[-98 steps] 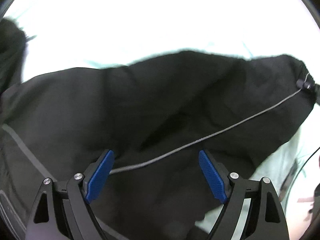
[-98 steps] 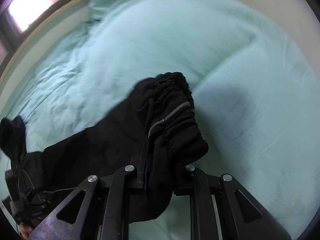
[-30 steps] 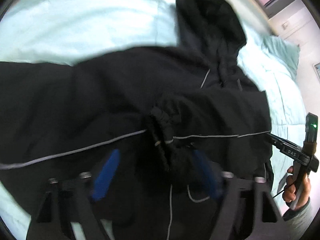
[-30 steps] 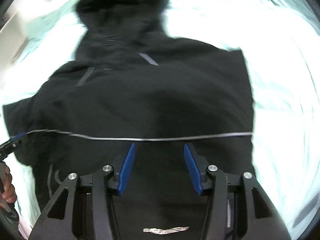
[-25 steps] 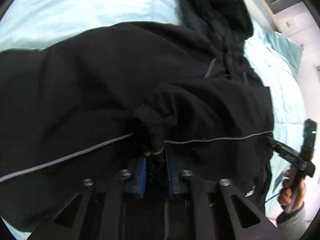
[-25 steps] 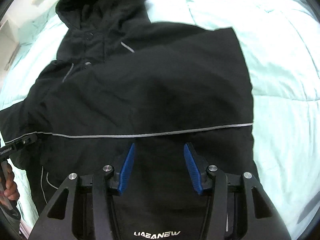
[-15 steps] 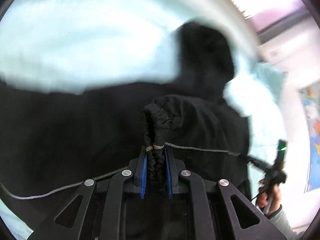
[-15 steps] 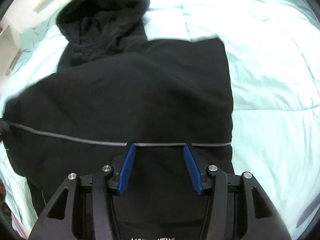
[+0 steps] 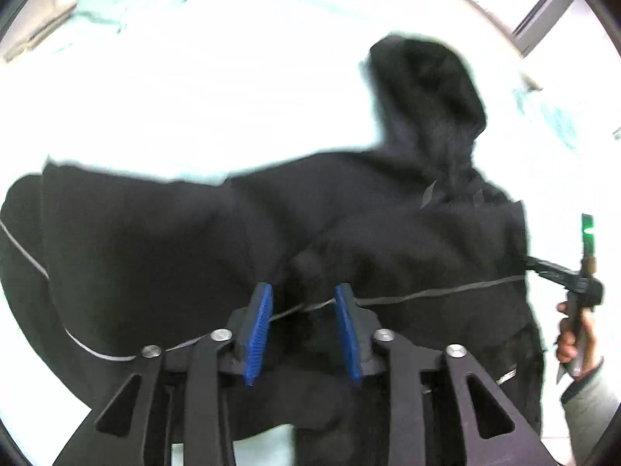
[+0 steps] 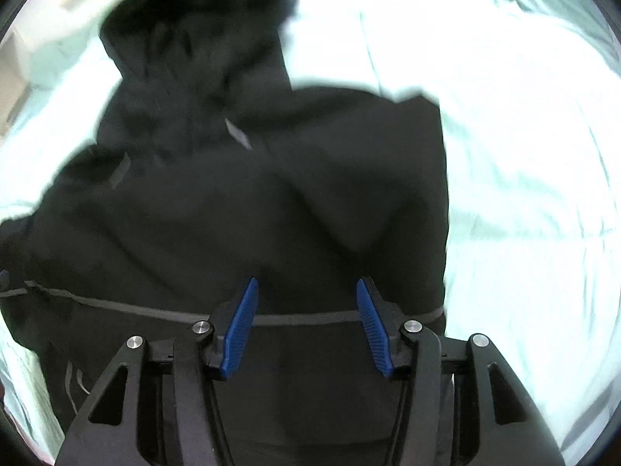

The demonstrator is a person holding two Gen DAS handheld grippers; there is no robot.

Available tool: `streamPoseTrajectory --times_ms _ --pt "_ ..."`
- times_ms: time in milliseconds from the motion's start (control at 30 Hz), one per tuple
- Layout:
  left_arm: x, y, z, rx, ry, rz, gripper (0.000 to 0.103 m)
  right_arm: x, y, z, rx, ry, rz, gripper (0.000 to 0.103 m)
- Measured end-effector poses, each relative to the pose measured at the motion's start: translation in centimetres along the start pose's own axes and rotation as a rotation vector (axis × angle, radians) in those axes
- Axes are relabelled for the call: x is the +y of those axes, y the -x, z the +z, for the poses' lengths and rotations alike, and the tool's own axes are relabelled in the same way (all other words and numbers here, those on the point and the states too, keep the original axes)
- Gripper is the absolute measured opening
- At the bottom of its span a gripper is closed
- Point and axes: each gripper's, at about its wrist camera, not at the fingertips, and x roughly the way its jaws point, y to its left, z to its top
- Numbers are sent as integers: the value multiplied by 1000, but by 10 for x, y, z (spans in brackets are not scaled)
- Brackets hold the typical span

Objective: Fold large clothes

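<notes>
A black hooded jacket (image 9: 155, 233) lies spread on a pale mint bedcover (image 9: 194, 77), hood (image 9: 431, 89) at the far end. A grey stripe (image 9: 446, 291) crosses its body. One sleeve is folded in over the body, and its blurred cuff (image 9: 306, 268) lies just beyond my left gripper (image 9: 303, 291). The left jaws are opening, and the blue pads stand apart from the cloth under them. My right gripper (image 10: 307, 283) hovers open over the jacket (image 10: 271, 194) near the stripe (image 10: 116, 305), holding nothing. It also shows at the jacket's right edge (image 9: 562, 272), held by a hand (image 9: 574, 341).
The mint bedcover (image 10: 504, 116) spreads wide on all sides of the jacket. A window frame (image 9: 543, 19) and a wall lie beyond the bed's far side. A grey sleeve (image 9: 590, 396) of the person shows at the lower right.
My left gripper shut on the sleeve cuff, lifted it, and has now let go with its pads apart. The right gripper has stayed open over the jacket's lower body.
</notes>
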Motion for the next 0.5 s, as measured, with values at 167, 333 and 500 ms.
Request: streamPoseTrajectory --times_ms 167,333,500 --pt "-44 -32 15 46 -56 -155 45 1 -25 33 -7 -12 -35 55" --pt "-47 -132 5 240 -46 -9 40 -11 -75 41 97 -38 -51 57" --pt "-27 -134 9 245 22 -60 32 -26 -72 35 91 -39 -5 57"
